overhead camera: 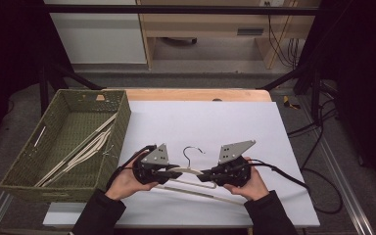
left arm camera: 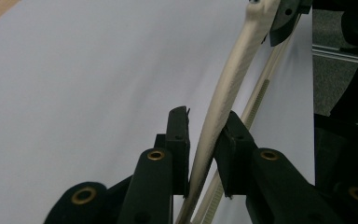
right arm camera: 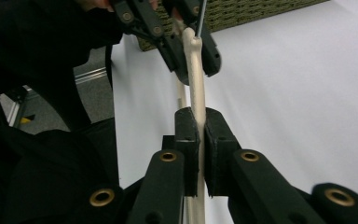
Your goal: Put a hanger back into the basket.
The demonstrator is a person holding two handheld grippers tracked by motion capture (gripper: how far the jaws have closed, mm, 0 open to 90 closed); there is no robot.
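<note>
Cream plastic hanger (overhead camera: pixel 191 172), held just above the white table (overhead camera: pixel 215 127), near a green basket (overhead camera: pixel 122 115) of hangers. Right hand-held gripper (right arm camera: pixel 198 122) clamped tight on one arm; left hand-held gripper (left arm camera: pixel 204 135) loosely around the other, one pad apparently clear. Risk: the loose end slipping and dropping.
</note>
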